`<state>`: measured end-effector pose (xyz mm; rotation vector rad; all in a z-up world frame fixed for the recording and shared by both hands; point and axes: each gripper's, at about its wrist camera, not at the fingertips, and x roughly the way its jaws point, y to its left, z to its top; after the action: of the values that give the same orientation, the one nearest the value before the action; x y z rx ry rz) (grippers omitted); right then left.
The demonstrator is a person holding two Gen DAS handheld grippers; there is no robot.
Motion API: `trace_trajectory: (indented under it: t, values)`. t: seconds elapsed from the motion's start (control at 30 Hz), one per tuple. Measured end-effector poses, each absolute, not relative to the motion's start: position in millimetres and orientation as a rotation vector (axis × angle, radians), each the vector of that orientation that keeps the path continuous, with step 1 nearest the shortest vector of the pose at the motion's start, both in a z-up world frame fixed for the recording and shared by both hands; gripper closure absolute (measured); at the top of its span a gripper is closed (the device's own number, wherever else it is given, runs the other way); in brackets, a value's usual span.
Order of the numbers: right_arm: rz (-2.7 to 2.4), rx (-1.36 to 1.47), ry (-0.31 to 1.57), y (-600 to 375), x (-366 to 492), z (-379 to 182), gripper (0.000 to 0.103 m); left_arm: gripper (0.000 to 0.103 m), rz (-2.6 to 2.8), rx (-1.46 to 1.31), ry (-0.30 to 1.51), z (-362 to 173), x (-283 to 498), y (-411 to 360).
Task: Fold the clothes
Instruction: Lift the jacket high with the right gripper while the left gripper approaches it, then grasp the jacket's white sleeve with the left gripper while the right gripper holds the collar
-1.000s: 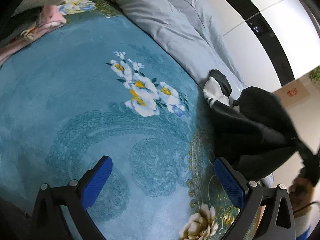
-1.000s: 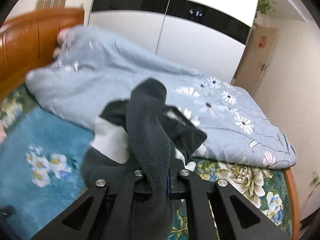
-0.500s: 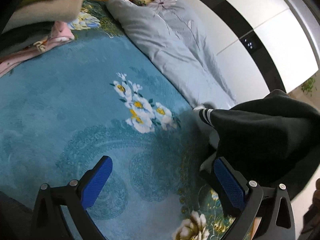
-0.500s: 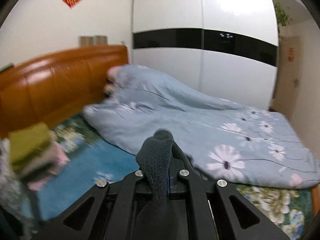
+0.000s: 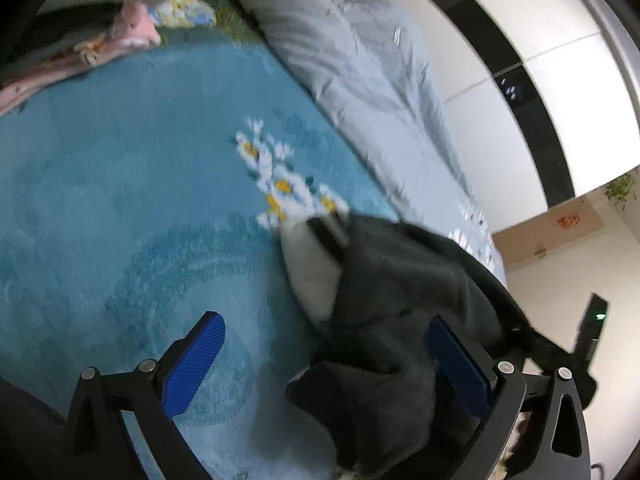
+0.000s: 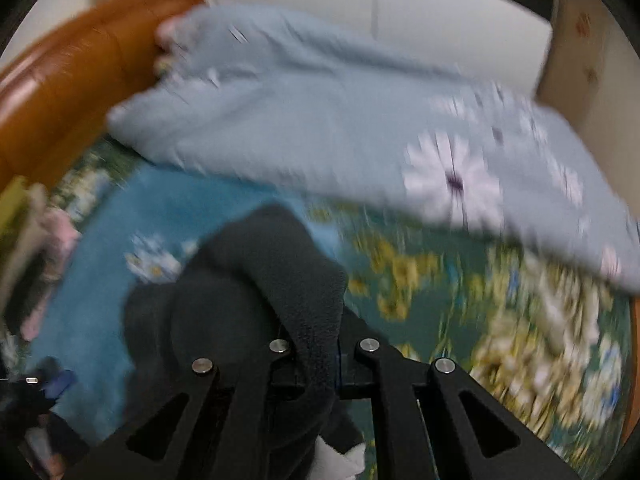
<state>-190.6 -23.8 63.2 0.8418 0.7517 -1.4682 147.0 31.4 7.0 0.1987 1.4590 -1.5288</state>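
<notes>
A dark charcoal fleece garment with a white panel and a dark-and-white striped edge lies bunched in a loose heap on the teal floral blanket. One fuzzy fold rises upright (the rest sags darkly below it) pinched between the closed fingers of the right gripper.

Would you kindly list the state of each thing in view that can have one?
Left gripper: open, jaws wide apart, holding nothing.
Right gripper: shut on the dark garment.
Dark garment: bunched, unfolded, partly between the left jaws.
Grey quilt: rumpled, pushed to the far side of the bed.
Clothes stack: folded, piled at the blanket's edge.
Teal blanket: spread flat.
</notes>
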Motion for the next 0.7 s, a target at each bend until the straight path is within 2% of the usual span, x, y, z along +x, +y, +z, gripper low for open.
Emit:
trace_trajectory:
  t: [0.13, 0.2, 0.23, 0.27, 0.43, 0.5, 0.57, 0.7]
  values:
    - [-1.436, 0.923, 0.705, -19, -209, 45, 0.09, 0.0, -1.523, 0.243, 1.506, -4, 139, 26]
    - [-1.429, 0.919, 0.649, -8, -220, 58, 0.074, 0.0, -1.532, 0.247, 1.516, -6, 136, 24]
    - [-1.426, 0.917, 0.621, -3, -225, 64, 0.06, 0.0, -1.537, 0.251, 1.525, -7, 135, 22]
    - [-1.422, 0.915, 0.594, 3, -231, 70, 0.051, 0.0, -1.543, 0.261, 1.542, -9, 133, 19]
    - [-1.35, 0.861, 0.625, 52, -239, 79, 0.048, 0.0, -1.572, 0.318, 1.623, -17, 123, 0]
    - [-1.253, 0.869, 0.7, 74, -235, 65, 0.046, 0.0, -1.57, 0.348, 1.629, -19, 118, -9]
    - [-1.116, 0.9, 0.754, 96, -228, 45, 0.035, 0.0, -1.551, 0.384, 1.652, -23, 111, -24]
    - [-0.976, 0.948, 0.807, 125, -206, 15, 0.034, 0.0, -1.525, 0.385, 1.697, -27, 104, -39]
